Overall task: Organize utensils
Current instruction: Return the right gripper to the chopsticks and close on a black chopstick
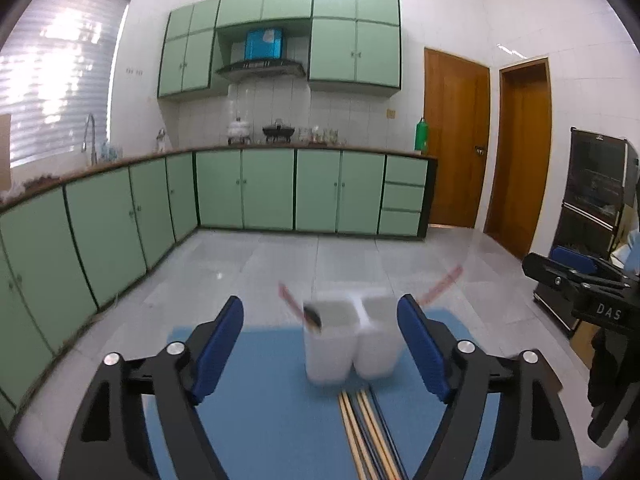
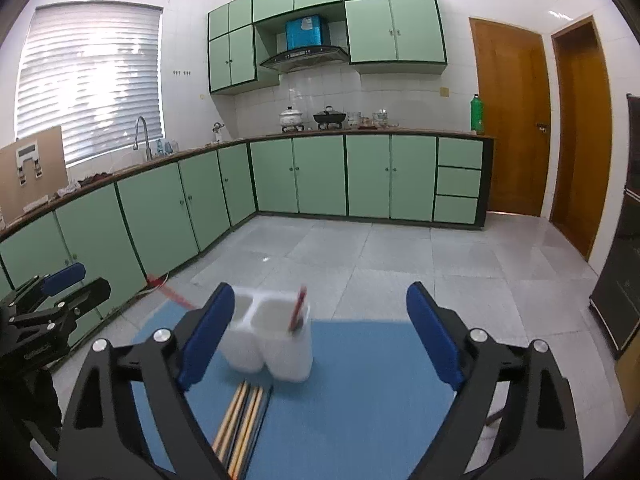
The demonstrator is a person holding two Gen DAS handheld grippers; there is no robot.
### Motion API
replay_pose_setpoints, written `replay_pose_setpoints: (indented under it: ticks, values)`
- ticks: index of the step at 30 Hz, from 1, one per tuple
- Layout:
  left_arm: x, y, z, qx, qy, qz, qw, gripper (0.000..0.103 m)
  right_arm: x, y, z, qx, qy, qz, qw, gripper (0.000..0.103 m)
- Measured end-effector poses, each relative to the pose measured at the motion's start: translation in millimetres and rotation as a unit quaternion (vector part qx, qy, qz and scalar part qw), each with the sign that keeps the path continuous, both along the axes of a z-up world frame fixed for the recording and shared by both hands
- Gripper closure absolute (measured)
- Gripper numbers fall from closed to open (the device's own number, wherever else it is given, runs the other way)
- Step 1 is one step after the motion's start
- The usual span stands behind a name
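A white two-compartment holder [image 1: 348,352] [image 2: 272,344] stands on a blue mat [image 1: 260,400] [image 2: 360,380]. A blurred red-handled utensil [image 1: 310,314] [image 2: 298,308] sticks out of one compartment. A second red stick [image 1: 440,285] [image 2: 172,294] leans outward on the other side, its lower end hidden behind a finger. Several wooden and dark chopsticks [image 1: 366,432] [image 2: 240,424] lie side by side on the mat in front of the holder. My left gripper [image 1: 320,304] is open and empty, the holder ahead of its blue pads. My right gripper [image 2: 320,290] is also open and empty, right of the holder.
Each gripper shows at the other view's edge: the right gripper [image 1: 568,276] and the left gripper [image 2: 56,284]. Green kitchen cabinets [image 2: 304,176] run along the far and left walls across a grey tiled floor. A black rack [image 1: 596,200] stands at the right near wooden doors.
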State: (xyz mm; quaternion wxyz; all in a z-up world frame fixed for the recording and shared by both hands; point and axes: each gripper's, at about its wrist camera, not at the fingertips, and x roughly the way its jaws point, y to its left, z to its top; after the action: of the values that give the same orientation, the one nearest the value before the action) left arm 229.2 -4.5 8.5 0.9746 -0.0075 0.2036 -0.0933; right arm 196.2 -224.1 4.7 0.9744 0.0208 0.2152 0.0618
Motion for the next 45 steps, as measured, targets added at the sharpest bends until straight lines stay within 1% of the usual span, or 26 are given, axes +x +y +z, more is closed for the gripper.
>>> replay_pose_setpoints:
  ticks: [6, 11, 15, 20, 23, 27, 31, 41, 45]
  values:
    - [-40, 6, -54, 0.012, 0.058, 0.017, 0.9981, 0.021, -44, 9, -54, 0.0, 0.048, -0.006, 0.999, 0.017]
    - [-69, 9, -103, 0.029, 0.112, 0.024, 0.993, 0.021, -71, 25, -103, 0.012, 0.105, -0.004, 0.994, 0.017]
    - [-81, 11, -131, 0.039, 0.144, 0.028, 0.9884, 0.021, -88, 40, -136, 0.006, 0.135, 0.003, 0.991, 0.017]
    - [-90, 14, -157, 0.051, 0.172, 0.034, 0.9832, 0.021, -95, 56, -163, 0.008, 0.167, 0.011, 0.986, 0.018]
    - [-90, 16, -164, 0.051, 0.185, 0.036, 0.9807, 0.021, -96, 62, -172, -0.006, 0.179, 0.014, 0.984, 0.018]
    - [-94, 19, -172, 0.049, 0.197, 0.039, 0.9783, 0.021, -95, 66, -186, -0.013, 0.213, 0.013, 0.977, 0.022]
    - [-97, 23, -178, 0.048, 0.205, 0.04, 0.9767, 0.021, -96, 71, -193, -0.024, 0.227, 0.015, 0.973, 0.022]
    - [-95, 27, -178, 0.041, 0.211, 0.041, 0.9758, 0.02, -91, 78, -202, -0.055, 0.243, 0.008, 0.968, 0.022]
    - [-93, 25, -178, 0.041, 0.212, 0.04, 0.9756, 0.02, -92, 84, -202, -0.059, 0.242, 0.02, 0.968, 0.023]
